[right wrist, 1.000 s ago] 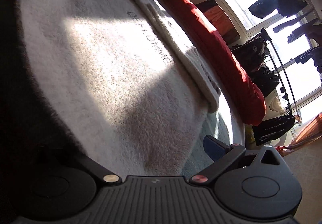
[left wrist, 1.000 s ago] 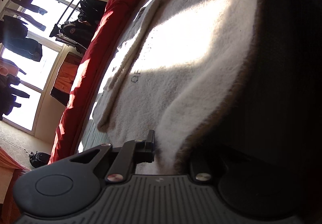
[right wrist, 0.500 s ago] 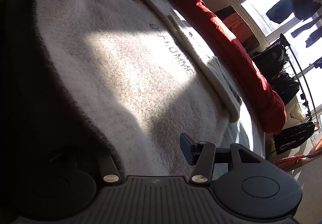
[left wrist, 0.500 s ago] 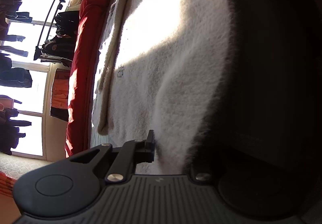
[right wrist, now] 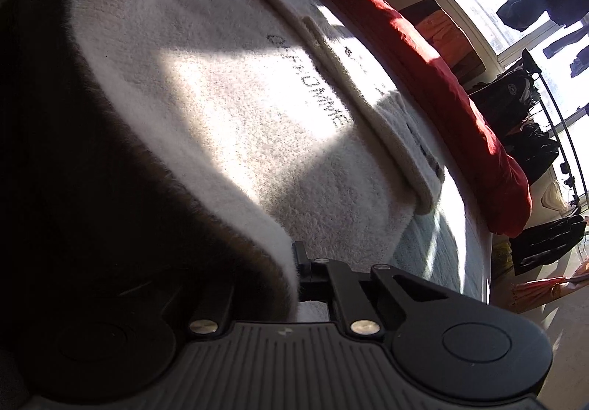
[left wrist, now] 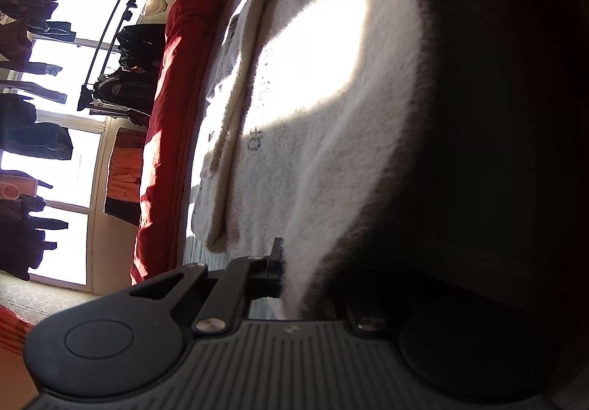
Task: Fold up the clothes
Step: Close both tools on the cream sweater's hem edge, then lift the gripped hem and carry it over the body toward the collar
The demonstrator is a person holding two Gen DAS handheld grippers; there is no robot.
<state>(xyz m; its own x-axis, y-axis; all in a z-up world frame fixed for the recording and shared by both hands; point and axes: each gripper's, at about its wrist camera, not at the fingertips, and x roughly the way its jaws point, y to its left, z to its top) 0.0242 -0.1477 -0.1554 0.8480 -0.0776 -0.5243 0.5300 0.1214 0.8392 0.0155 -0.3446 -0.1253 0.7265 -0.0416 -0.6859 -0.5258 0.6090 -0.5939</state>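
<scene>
- We see a fluffy white garment (left wrist: 324, 123) spread across a pale blue bed cover (right wrist: 434, 240); it fills the middle of both wrist views, with a bright patch of sun on it.
- Dark lettering (right wrist: 313, 93) runs along the garment beside a beige trim strip (right wrist: 368, 108) in the centre right of the right wrist view.
- At the lower centre of the left wrist view, the left gripper (left wrist: 294, 274) is clenched on the garment's near edge, and the cloth rises from it as a lifted fold.
- At the lower centre of the right wrist view, the right gripper (right wrist: 291, 270) is likewise pinched tight on the garment's edge, which curls up over its left side.
- The shadowed side of each fold is nearly black, so we cannot tell what lies behind it.
- A red quilt (left wrist: 165, 137) lies along the far side of the bed, left in the left view and upper right in the right view.
- Dark clothes (right wrist: 522, 115) hang on a rack by bright windows (left wrist: 73, 42).
</scene>
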